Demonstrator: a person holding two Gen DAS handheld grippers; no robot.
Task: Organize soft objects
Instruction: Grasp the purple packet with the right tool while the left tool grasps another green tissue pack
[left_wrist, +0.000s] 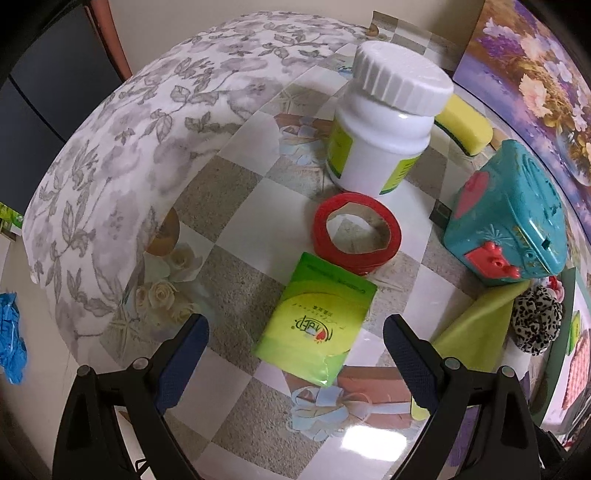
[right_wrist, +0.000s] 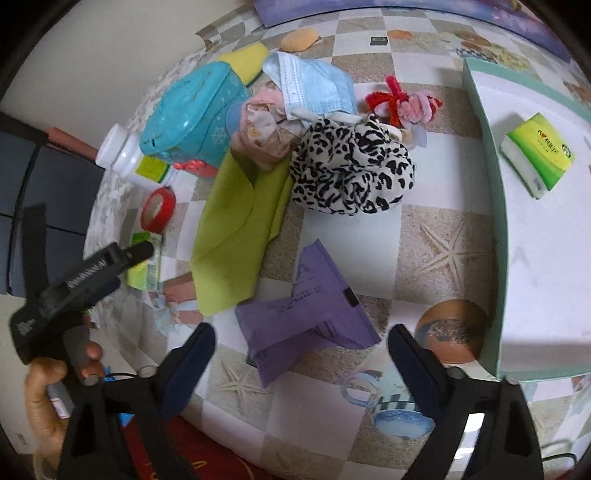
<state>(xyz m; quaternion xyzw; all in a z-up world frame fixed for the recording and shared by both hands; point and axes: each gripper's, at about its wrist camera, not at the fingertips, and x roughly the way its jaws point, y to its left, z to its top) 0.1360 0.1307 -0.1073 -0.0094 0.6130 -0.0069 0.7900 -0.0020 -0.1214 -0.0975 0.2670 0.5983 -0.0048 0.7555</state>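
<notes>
Tissue pack (left_wrist: 314, 325): we are seeing it lying between the released left claw (left_wrist: 295, 354).
Right claw (right_wrist: 301, 365): we are finding it spread, gripping nothing, over the purple packet (right_wrist: 306, 314).

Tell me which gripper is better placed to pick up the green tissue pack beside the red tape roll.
Left. The left gripper hangs open directly over the green tissue pack; the right gripper faces purple paper.

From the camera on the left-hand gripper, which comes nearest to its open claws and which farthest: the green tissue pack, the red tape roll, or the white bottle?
Measured from the left gripper:
1. Green tissue pack: nearest, lying flat just ahead, between the two fingers.
2. Red tape roll: next, flat on the table just beyond the pack, slightly right.
3. White bottle: farthest, standing upright behind the tape roll.
</notes>
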